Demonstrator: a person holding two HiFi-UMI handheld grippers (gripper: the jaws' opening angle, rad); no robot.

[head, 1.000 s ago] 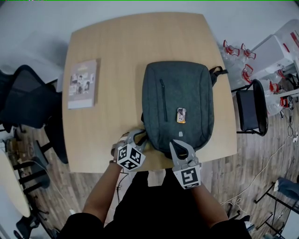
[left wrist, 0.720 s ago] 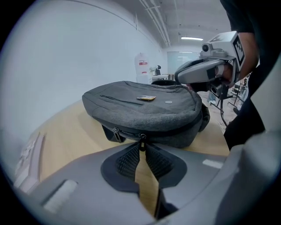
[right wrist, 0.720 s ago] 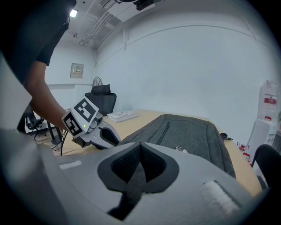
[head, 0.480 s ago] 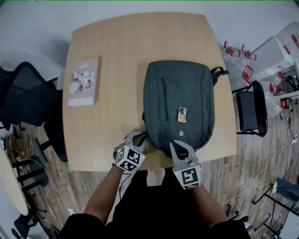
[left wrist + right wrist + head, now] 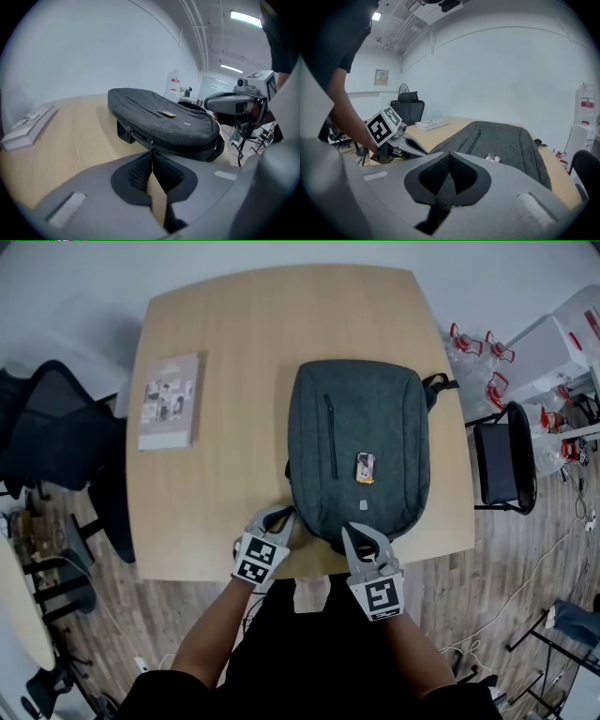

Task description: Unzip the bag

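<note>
Left tongs [image 5: 151, 152] have just closed, pinching small metal zipper pull [image 5: 151, 143] at their tips; right tongs [image 5: 450, 154] clenched on dark grey fabric backpack [image 5: 361, 446] lying just ahead. Draw pull along track, right tongs bracing

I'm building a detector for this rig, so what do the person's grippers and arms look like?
Both the left gripper and the right gripper are light grey moulded plastic, with curved jaws lined by black ribbed pads. Each carries a white cube printed with black square markers. The person wears a black short-sleeved top; the forearms are bare.
</note>
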